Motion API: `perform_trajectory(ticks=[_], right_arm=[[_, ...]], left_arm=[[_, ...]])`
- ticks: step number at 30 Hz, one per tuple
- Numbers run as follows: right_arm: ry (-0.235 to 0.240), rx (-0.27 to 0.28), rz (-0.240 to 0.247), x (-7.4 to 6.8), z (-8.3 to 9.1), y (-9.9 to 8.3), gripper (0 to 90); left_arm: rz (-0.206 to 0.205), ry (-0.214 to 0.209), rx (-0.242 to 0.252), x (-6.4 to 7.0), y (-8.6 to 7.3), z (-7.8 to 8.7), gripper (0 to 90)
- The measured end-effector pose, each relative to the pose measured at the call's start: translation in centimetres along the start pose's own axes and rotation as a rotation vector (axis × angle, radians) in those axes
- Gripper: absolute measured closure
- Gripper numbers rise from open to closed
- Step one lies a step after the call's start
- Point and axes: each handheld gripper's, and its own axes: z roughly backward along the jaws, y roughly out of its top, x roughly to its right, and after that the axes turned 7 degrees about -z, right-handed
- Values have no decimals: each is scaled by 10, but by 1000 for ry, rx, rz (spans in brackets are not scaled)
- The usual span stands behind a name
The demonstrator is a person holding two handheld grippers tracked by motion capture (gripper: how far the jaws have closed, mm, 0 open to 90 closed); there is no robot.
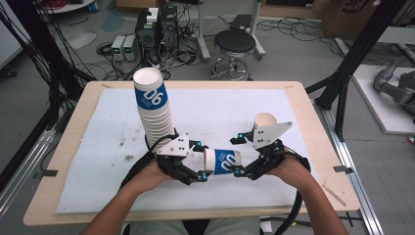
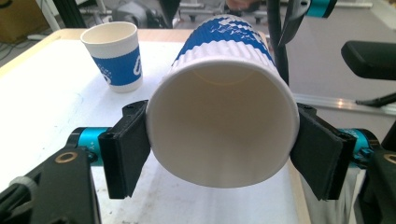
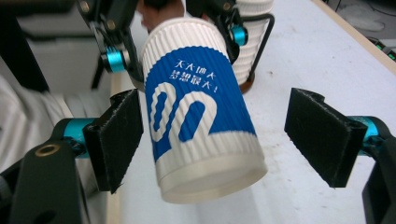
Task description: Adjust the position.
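A blue-and-white ribbed paper cup (image 1: pixel 224 161) lies on its side above the table between both hands. My left gripper (image 1: pixel 201 161) is shut on it near the rim; in the left gripper view the cup's (image 2: pixel 223 126) open mouth faces the camera between the pads (image 2: pixel 126 154). My right gripper (image 1: pixel 238 155) stands open around the cup's base. In the right gripper view the cup (image 3: pixel 201 121) sits close to the left pad (image 3: pixel 116 140) and well apart from the right pad (image 3: pixel 322 135). A tall stack of cups (image 1: pixel 152 105) stands behind my left hand.
One upright cup (image 1: pixel 265 122) stands behind my right gripper and also appears far left in the left gripper view (image 2: pixel 114 56). A white mat (image 1: pixel 98 161) covers the wooden table (image 1: pixel 63 147). A stool (image 1: pixel 235 44) and cabled equipment lie beyond the far edge.
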Motion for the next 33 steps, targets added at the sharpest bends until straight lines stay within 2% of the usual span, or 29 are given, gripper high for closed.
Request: perform_trajectory(ticks=[8,12,15,26,33], right_arm=[[-26,-167,113,-6,-15,19,199],[-29,-254,161,-10,-24,25,209],[-14,-307,190,-12,-32,26,249],[-31,-412,225,-16,-49,27,272],[-42,-438,214,-18,-52,25,287]], left_arm=[[-7,-5,-83,-3,7,0,257],[-9,-12,-125,-4,8,-3,257],[-7,-18,-147,-4,10,-5,257],[-21,-29,-193,-1,16,-13,255],[-33,-28,-216,1,20,-17,259]])
